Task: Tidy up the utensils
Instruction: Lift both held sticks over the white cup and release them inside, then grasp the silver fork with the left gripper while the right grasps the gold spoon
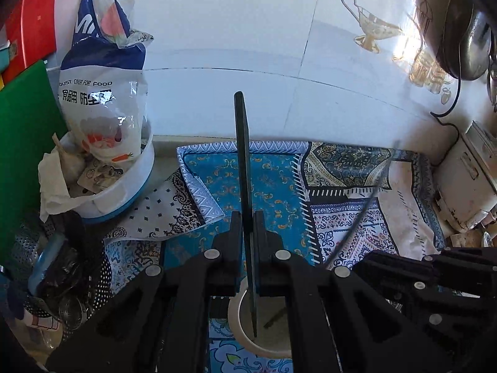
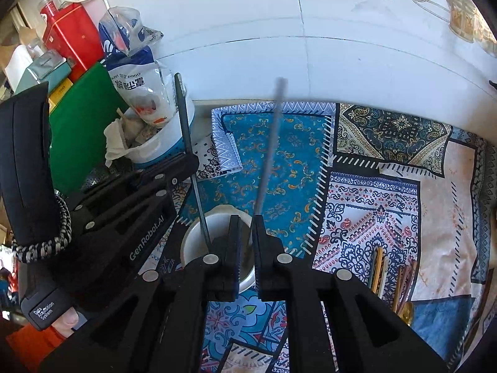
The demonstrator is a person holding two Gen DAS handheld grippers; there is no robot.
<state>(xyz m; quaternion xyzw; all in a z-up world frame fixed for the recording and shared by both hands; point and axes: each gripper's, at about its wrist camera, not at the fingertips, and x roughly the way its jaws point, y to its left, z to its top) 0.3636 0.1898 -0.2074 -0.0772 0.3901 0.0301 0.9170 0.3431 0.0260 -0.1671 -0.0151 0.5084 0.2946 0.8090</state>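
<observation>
My left gripper (image 1: 247, 217) is shut on a dark flat-handled utensil (image 1: 242, 155) that stands almost upright. Its thin lower end reaches down into a white cup (image 1: 237, 320) on the patterned cloth. In the right wrist view the same left gripper (image 2: 189, 161) holds that utensil (image 2: 183, 115) over the cup (image 2: 194, 236). My right gripper (image 2: 247, 220) hovers over the cup's right side, jaws slightly apart. A thin grey stick-like utensil (image 2: 270, 143), blurred, stands in the gap and leans on the right finger; the pads do not clamp it. Further utensils (image 2: 382, 273) lie on the cloth at lower right.
A white tub (image 1: 124, 192) holding a food-cover bag (image 1: 102, 93) and a green board (image 1: 25, 140) stand left, with a perforated metal container (image 1: 62, 264) below. A white appliance (image 1: 466, 180) and a hanging pan (image 1: 466, 37) are right. The tiled wall closes off the back.
</observation>
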